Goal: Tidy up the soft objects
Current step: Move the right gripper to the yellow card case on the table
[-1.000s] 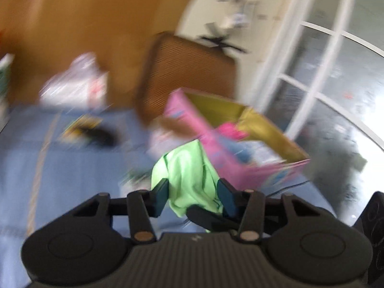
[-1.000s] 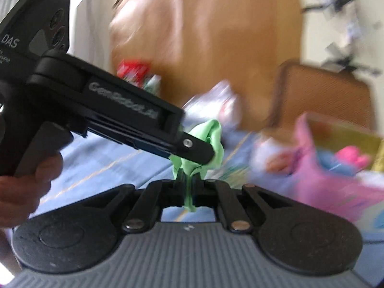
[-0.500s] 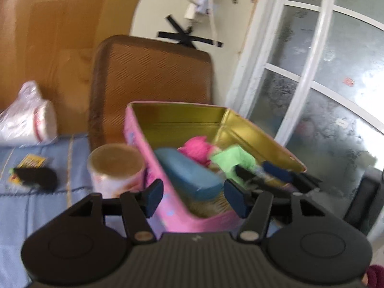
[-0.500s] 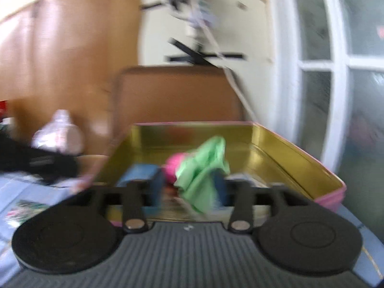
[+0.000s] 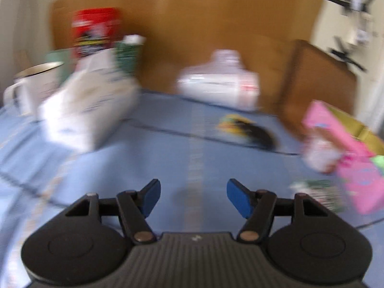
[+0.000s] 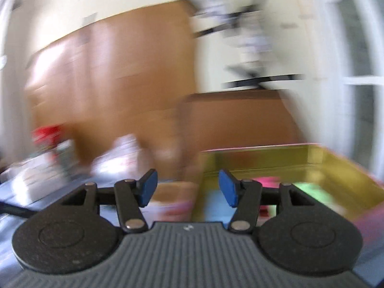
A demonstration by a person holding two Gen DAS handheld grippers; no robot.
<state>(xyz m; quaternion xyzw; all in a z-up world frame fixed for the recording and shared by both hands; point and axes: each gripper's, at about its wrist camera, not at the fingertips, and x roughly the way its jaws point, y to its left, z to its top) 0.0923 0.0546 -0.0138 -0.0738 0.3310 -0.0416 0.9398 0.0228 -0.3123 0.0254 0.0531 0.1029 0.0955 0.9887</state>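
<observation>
In the left wrist view, the left claw point(image 5: 193, 196) hangs over a tabletop point(image 5: 168, 158) covered in a pale blue cloth with thin dark lines, in front of a brown wooden wall point(image 5: 192, 24); its blue pads point(image 5: 236, 198) are apart and opening wider, with nothing between them. Everything is smeared by blur. Ahead and to the left of the claw stand a white mug point(image 5: 31, 88), a white paper bag point(image 5: 88, 110) and a red can point(image 5: 96, 31) behind them. Straight ahead, by the wall, lies a clear plastic bag point(image 5: 218, 84), and nearer sits a small black and yellow thing point(image 5: 249, 129) too blurred to name. To the right is a pink tin point(image 5: 345, 148) with a gold inside, a scrap of the green cloth point(image 5: 378, 162) showing at its edge, and a brown chair back point(image 5: 316, 81) behind it. In the right wrist view, the right claw point(image 6: 187, 190) is level, its pads point(image 6: 226, 190) apart and empty. The pink tin point(image 6: 336, 165) lies just ahead and to the right of it. Inside, the green cloth point(image 6: 309, 189) rests beside something pink point(image 6: 266, 181) and something pale blue point(image 6: 217, 204). A white-framed window point(image 6: 355, 79) stands at the far right.
</observation>
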